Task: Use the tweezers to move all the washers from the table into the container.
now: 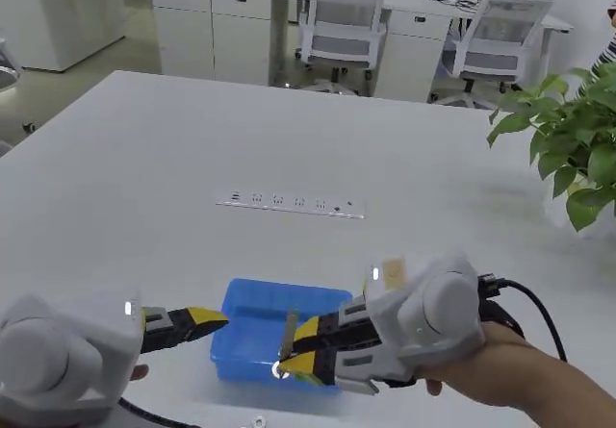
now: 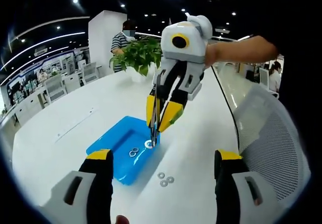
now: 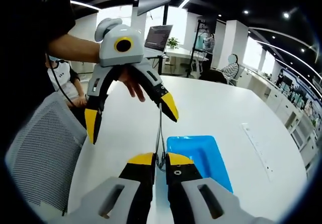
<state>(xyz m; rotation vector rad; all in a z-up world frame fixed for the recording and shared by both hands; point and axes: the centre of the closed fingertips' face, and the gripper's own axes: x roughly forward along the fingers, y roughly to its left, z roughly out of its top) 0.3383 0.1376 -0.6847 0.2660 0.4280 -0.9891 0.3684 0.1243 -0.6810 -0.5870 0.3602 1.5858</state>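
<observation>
Your right gripper [image 2: 162,117] squeezes the tweezers [image 2: 154,136], poising a washer [image 2: 149,144] over the blue container [image 2: 113,146] for release; your left gripper [image 3: 132,123] gapes idle.

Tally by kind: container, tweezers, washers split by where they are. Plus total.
Blue container: 1
Tweezers: 1
Washers in the container: 2
Washer at the tweezers' tip: 1
Washers on the table: 3
Total: 8
</observation>
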